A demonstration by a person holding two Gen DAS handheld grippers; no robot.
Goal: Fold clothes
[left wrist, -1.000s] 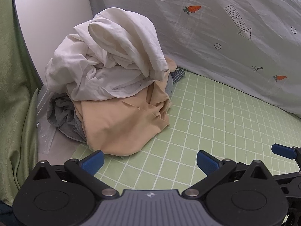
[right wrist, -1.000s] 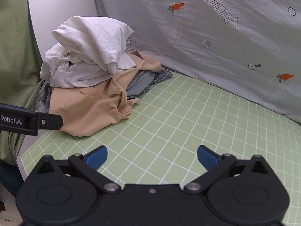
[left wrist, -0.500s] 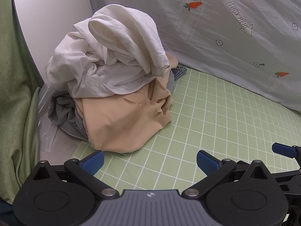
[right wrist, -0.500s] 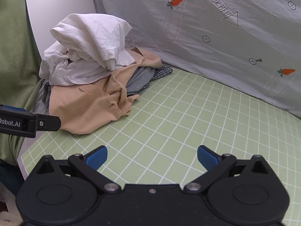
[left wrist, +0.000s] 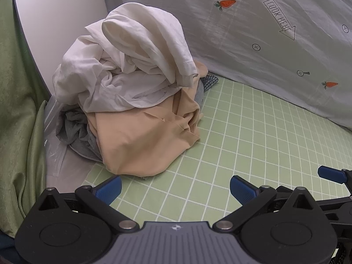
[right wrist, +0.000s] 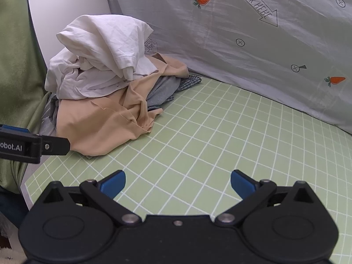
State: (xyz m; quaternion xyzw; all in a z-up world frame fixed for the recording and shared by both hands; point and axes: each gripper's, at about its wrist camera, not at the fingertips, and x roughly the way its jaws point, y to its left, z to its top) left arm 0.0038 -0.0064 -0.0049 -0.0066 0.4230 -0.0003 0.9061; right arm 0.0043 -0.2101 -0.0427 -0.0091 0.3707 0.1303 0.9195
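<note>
Clothes pile [left wrist: 136,105] sits at about 10 o'clock on the green grid counter [left wrist: 253,136], left gripper [left wrist: 175,188] and right gripper [right wrist: 177,182] both spread wide, holding nothing.

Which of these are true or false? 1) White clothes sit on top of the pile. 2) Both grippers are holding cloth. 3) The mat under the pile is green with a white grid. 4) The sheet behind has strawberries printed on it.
1) True: the white garment tops the pile, above the tan garment.
2) False: the left gripper and right gripper are both open and hold nothing.
3) True: the green mat has white grid lines.
4) False: the grey sheet shows carrots.
</note>
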